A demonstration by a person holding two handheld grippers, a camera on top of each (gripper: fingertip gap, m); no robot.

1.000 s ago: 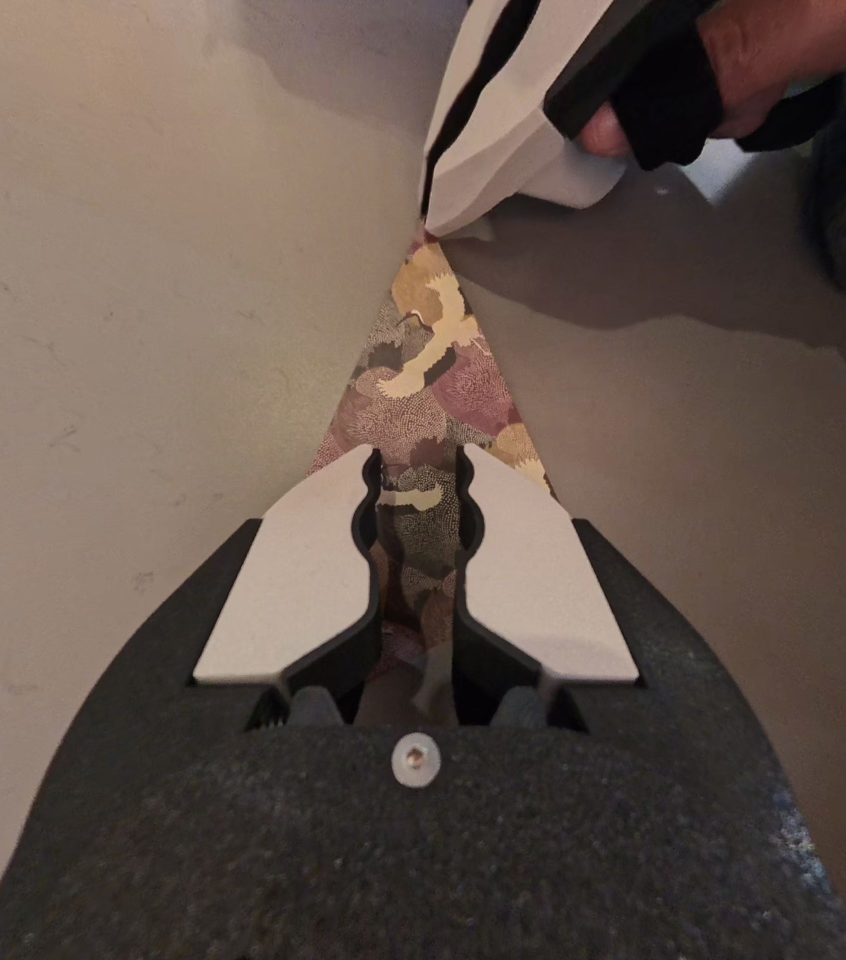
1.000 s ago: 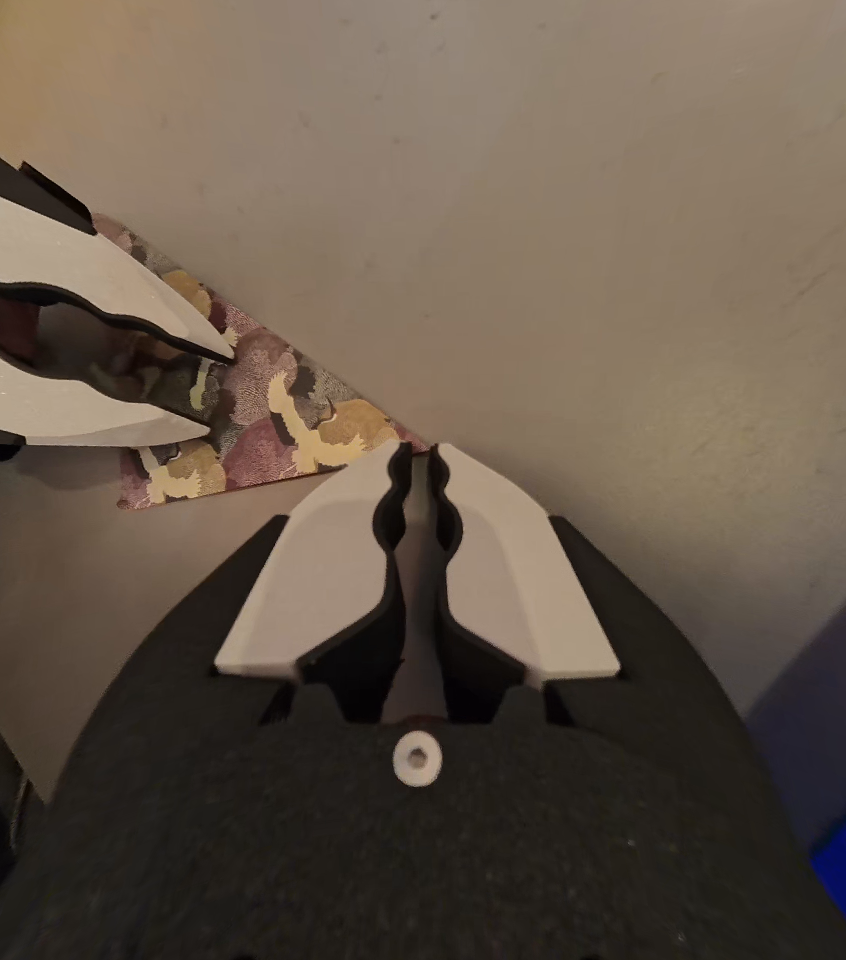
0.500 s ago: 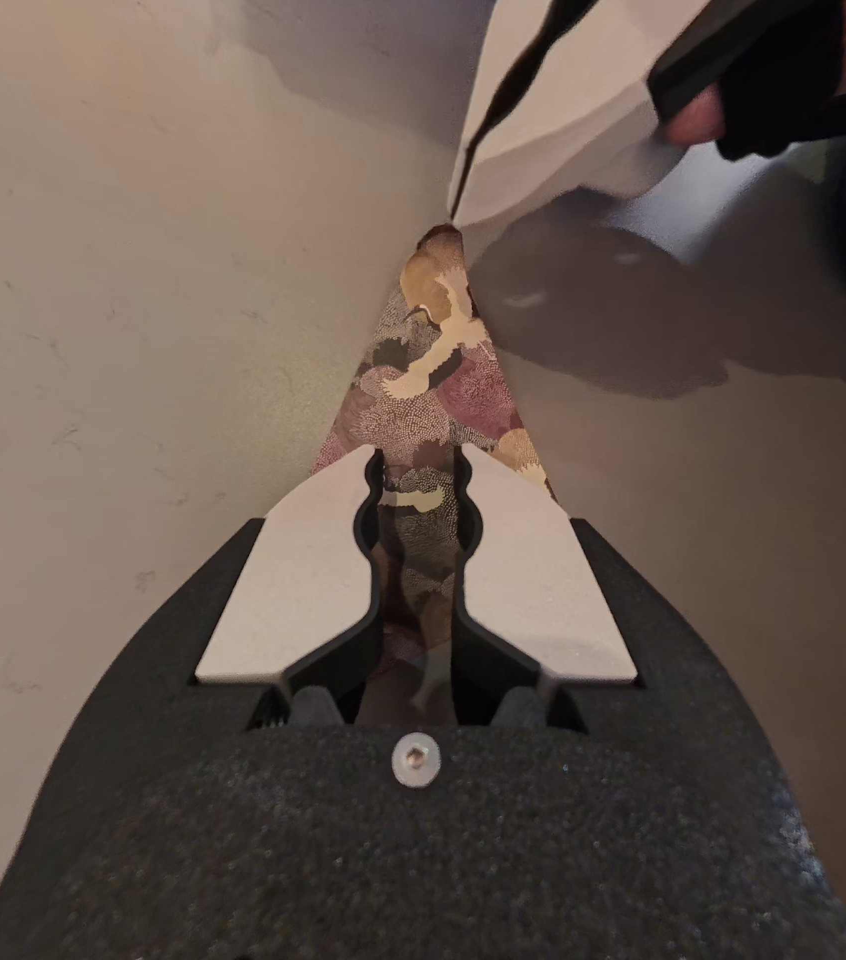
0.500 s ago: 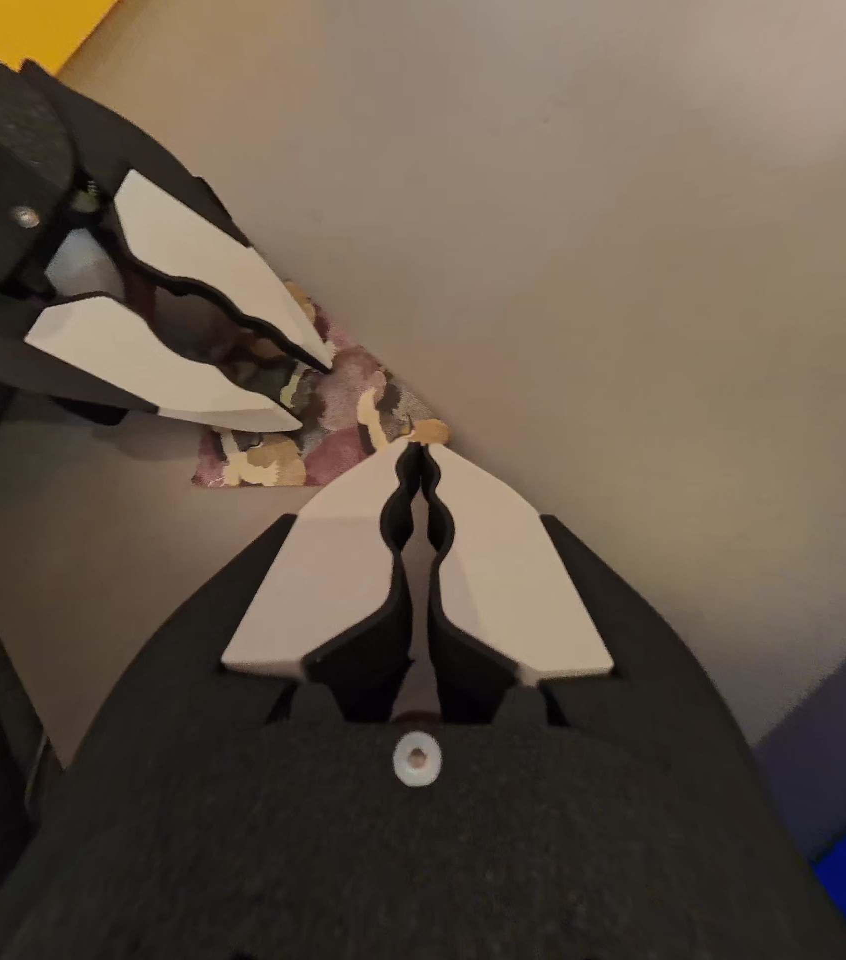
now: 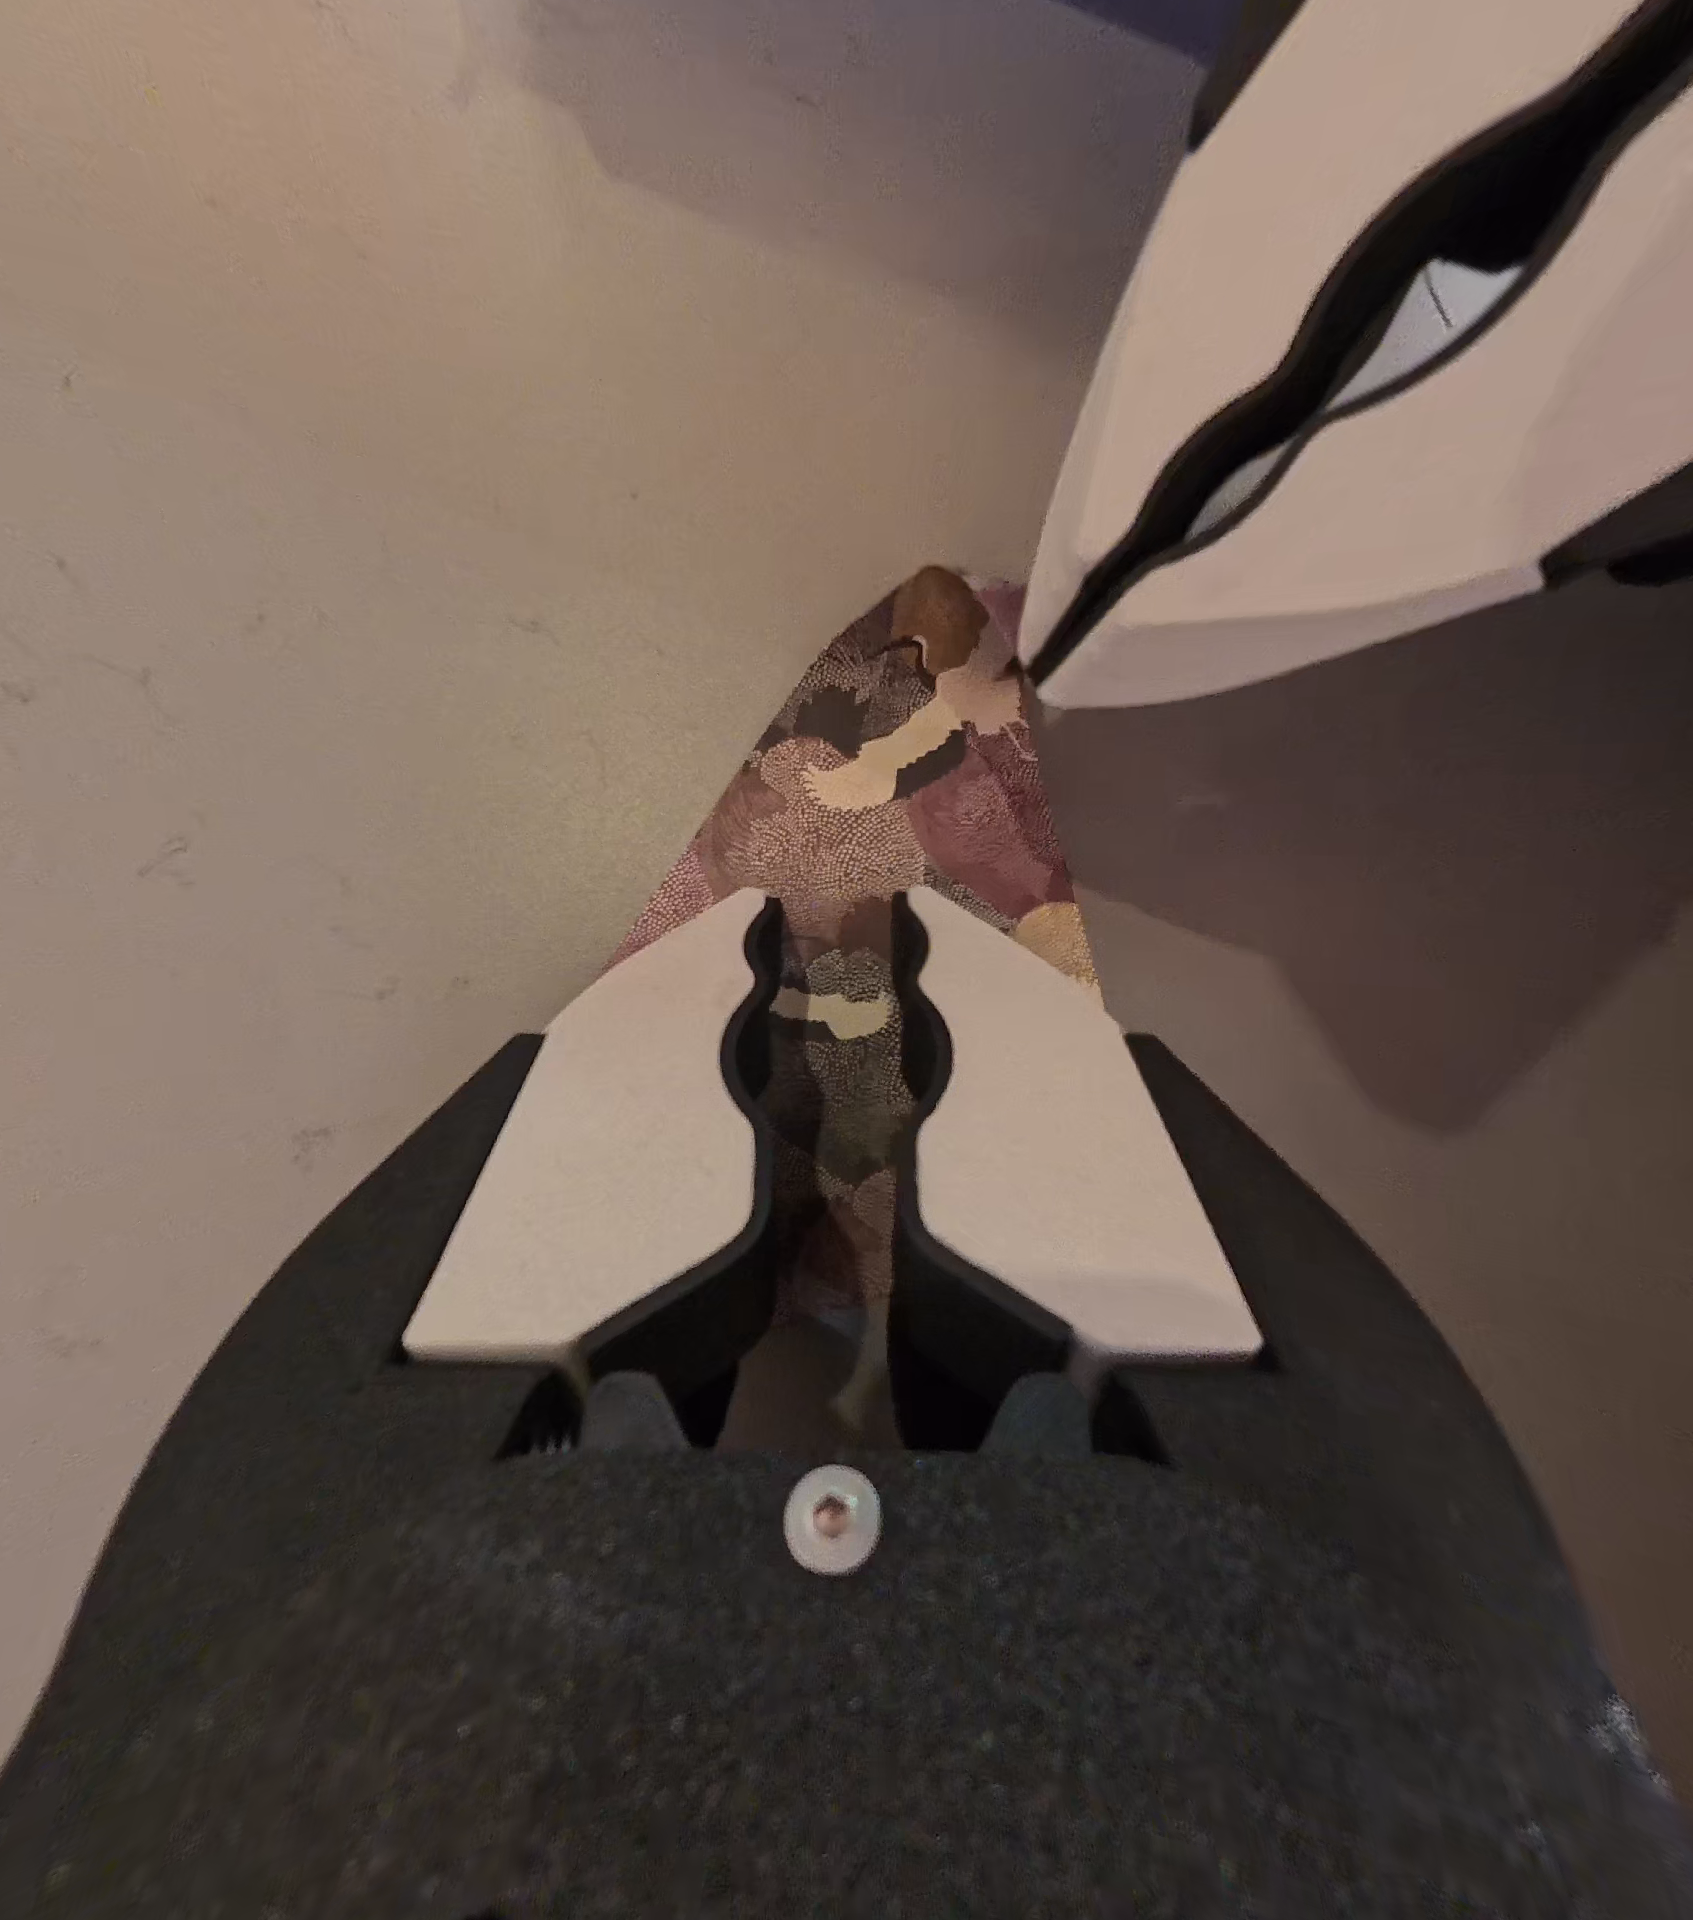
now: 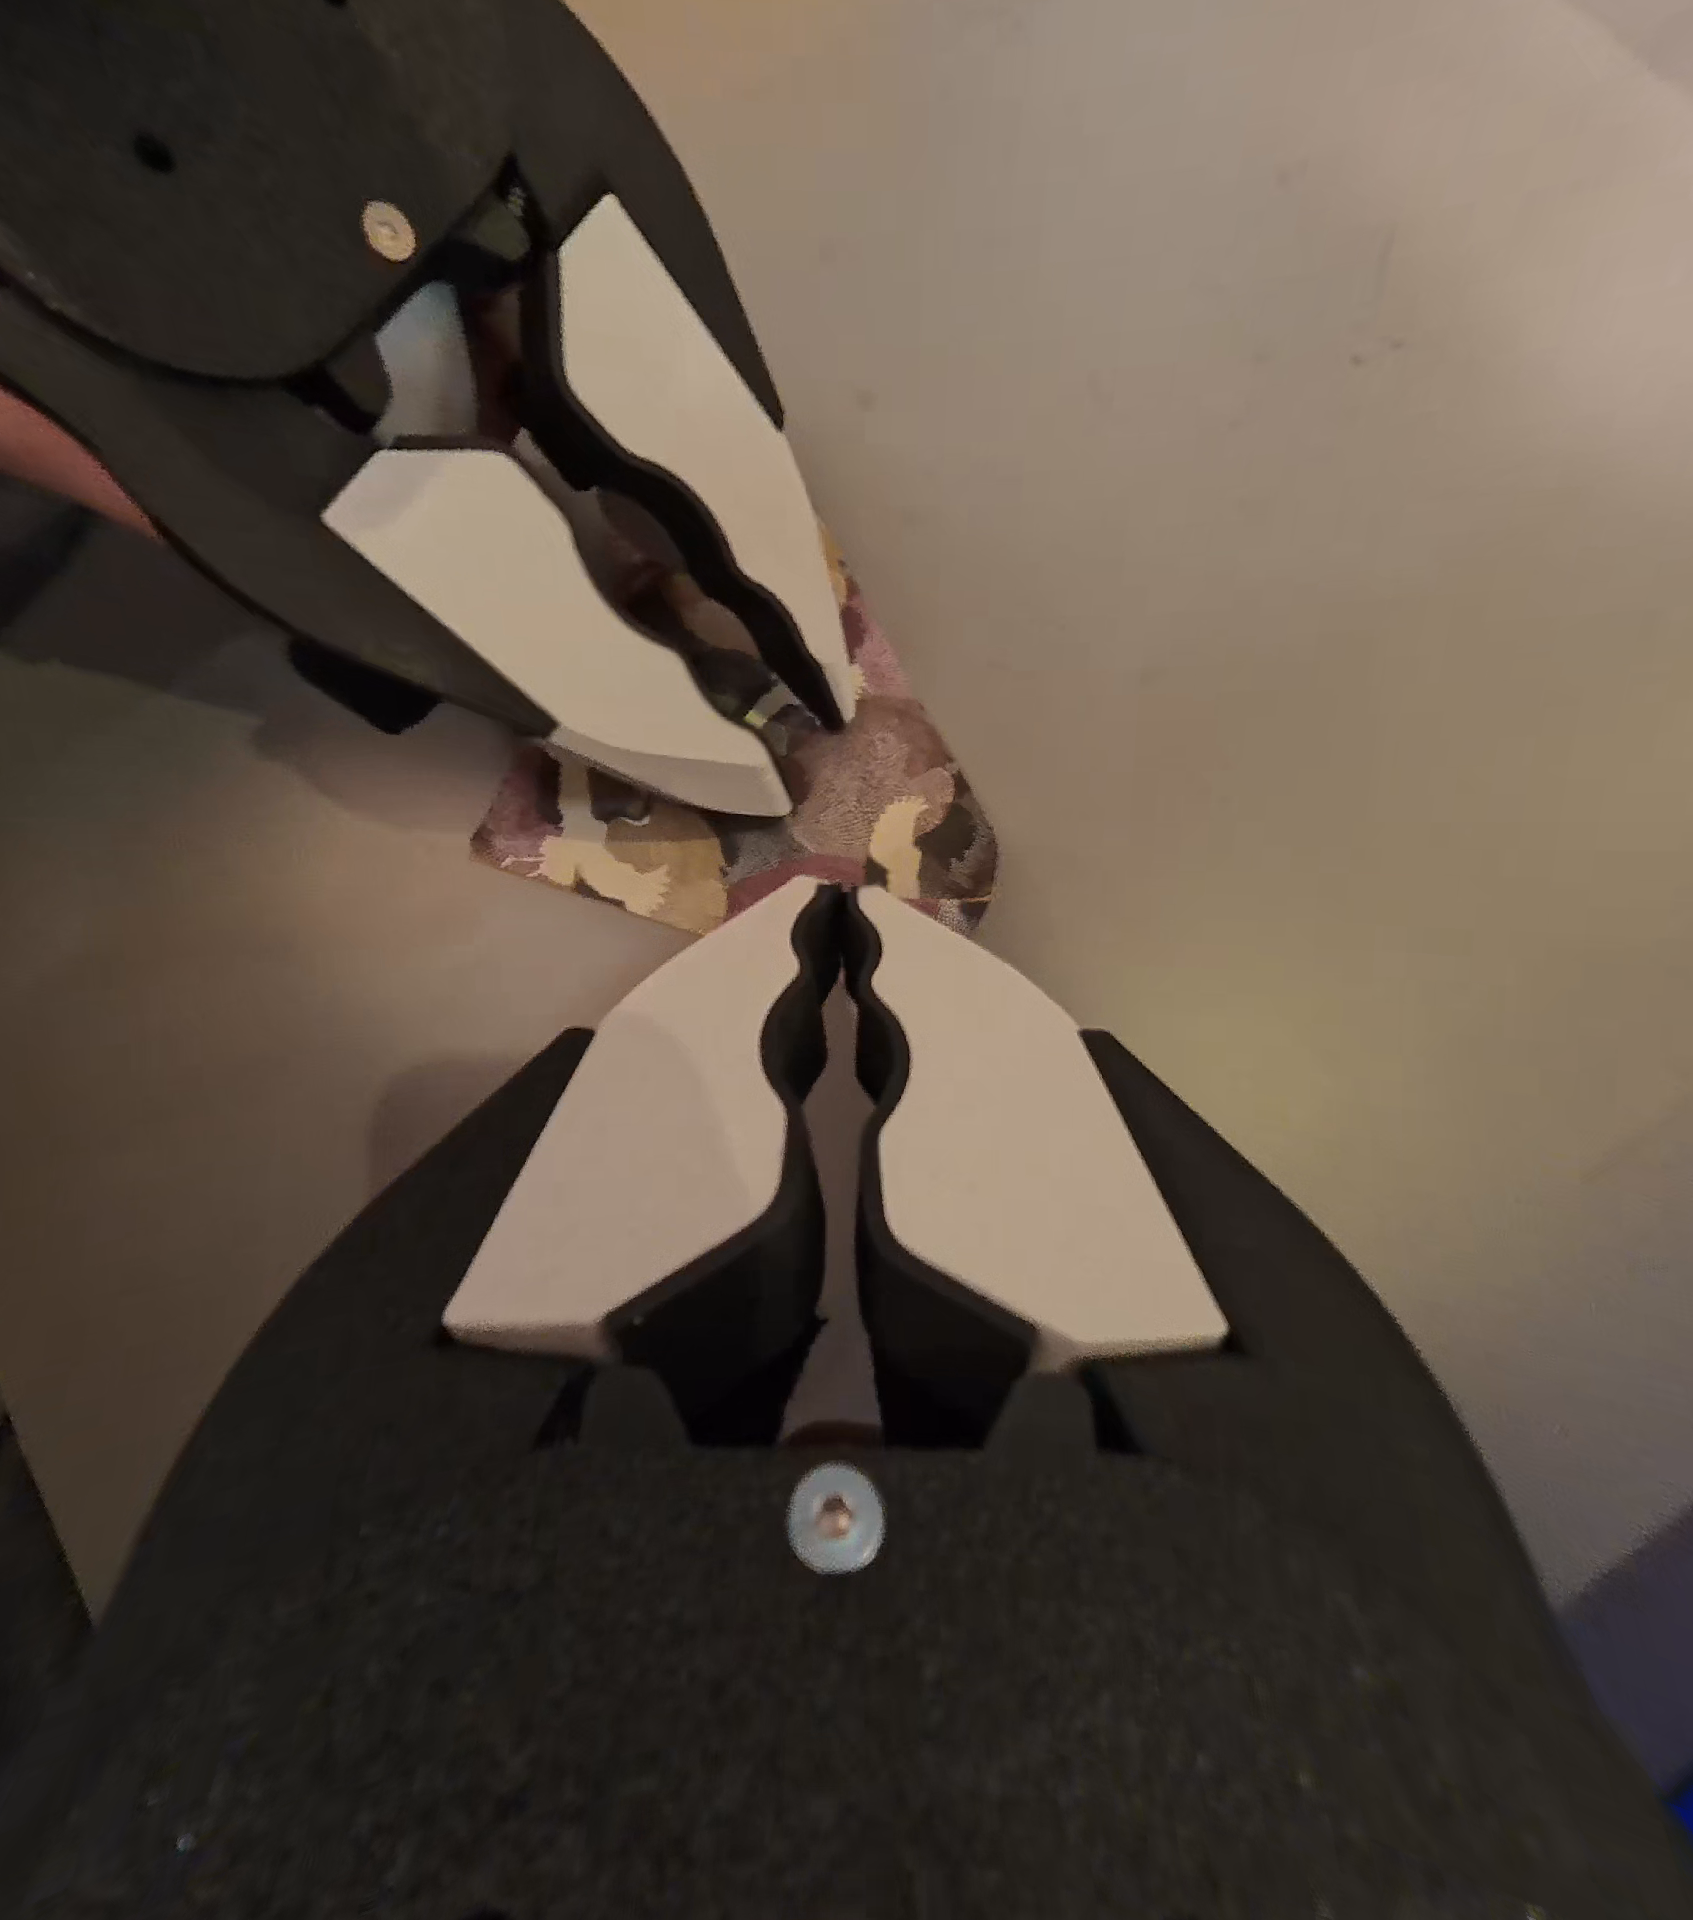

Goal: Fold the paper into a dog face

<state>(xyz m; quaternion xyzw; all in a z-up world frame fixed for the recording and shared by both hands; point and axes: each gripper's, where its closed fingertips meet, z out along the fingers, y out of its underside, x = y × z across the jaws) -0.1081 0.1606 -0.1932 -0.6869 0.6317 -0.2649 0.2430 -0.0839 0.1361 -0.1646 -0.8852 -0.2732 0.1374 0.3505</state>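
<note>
Lighting is dim and warm, with soft-edged shadows falling on the table (image 5: 250, 520) beneath the right gripper (image 5: 1034, 665), motion blur on its fingers and on the left gripper (image 6: 800, 743), and marked wide-angle bending toward the frame edges.

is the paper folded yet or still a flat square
Folded. The paper lies on the table as a narrow patterned wedge ending in a point, not a square. The layers underneath cannot be seen.
</note>
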